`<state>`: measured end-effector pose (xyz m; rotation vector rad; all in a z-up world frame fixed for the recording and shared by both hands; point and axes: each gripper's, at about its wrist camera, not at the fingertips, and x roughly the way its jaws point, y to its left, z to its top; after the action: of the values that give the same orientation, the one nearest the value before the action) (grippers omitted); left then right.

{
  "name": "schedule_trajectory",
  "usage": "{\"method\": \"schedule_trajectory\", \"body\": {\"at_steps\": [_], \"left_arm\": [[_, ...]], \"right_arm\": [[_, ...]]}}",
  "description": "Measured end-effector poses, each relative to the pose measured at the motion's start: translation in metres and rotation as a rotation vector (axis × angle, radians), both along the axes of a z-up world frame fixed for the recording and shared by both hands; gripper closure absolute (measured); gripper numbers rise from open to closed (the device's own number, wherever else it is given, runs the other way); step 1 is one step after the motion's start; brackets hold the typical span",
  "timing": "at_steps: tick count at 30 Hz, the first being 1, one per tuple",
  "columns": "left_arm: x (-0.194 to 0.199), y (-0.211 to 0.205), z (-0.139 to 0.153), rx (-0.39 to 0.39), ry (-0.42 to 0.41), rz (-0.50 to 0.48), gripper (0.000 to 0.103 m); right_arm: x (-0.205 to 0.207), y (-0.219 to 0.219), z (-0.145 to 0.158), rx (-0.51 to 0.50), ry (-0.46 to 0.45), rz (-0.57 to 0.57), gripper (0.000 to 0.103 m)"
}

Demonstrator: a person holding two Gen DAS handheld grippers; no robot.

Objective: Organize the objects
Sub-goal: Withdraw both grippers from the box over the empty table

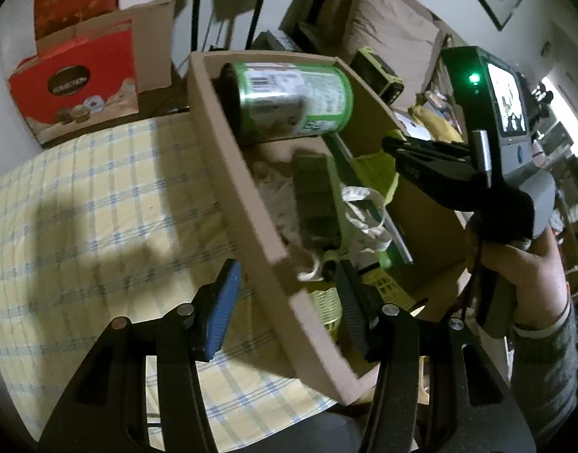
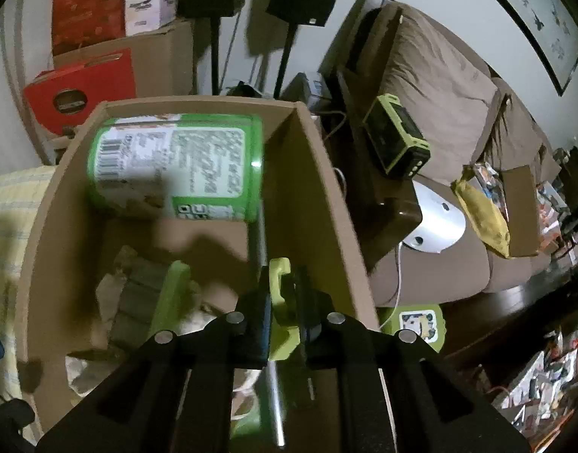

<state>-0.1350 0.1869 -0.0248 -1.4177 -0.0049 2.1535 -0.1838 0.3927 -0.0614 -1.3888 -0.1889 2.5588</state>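
Cardboard box [image 2: 319,173] sits on the table with the yellow-and-blue checked cloth [image 1: 100,196]. I see a green can [image 2: 175,166] lying on its side at the box's far end, label and barcode up. Nearer in: a dark block with a lime-green edge [image 2: 145,294] on crumpled paper [image 1: 274,192], plus a white cord or strap [image 1: 359,204] in a loose coil.

My right gripper [image 2: 283,302] is inside the box along its right wall, clenched on a lime-green handled tool [image 2: 279,287]; a metal rod of that tool runs down past the jaws. From the left wrist view the same gripper hangs over the box's right side, a hand [image 1: 523,275] wrapped around its grip.

My left gripper [image 1: 289,302] has its jaws apart, straddling the near-left box wall: blue pad [image 1: 223,309] outside over the cloth, the other finger inside the box. Nothing is gripped.

Around the box: red carton [image 1: 73,87] and brown cartons at the far left, two black stands behind the box, brown sofa [image 2: 440,113] right with a green-edged device [image 2: 396,143] and a yellow bag [image 2: 481,215] on it. Lime basket [image 1: 326,305] partly hidden below the box corner. The box walls crowd both grippers.
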Motion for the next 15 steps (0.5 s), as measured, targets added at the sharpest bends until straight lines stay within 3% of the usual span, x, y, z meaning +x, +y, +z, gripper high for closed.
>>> {"method": "schedule_trajectory", "body": {"at_steps": [8, 15], "left_arm": [[0.0, -0.018, -0.008, 0.003, -0.023, 0.022, 0.053], [0.002, -0.028, -0.008, -0.004, -0.014, 0.035, 0.046]], "right_arm": [[0.003, -0.043, -0.006, -0.084, -0.033, 0.08, 0.074], [-0.003, -0.042, -0.022, -0.416, -0.104, 0.092, 0.076]]}}
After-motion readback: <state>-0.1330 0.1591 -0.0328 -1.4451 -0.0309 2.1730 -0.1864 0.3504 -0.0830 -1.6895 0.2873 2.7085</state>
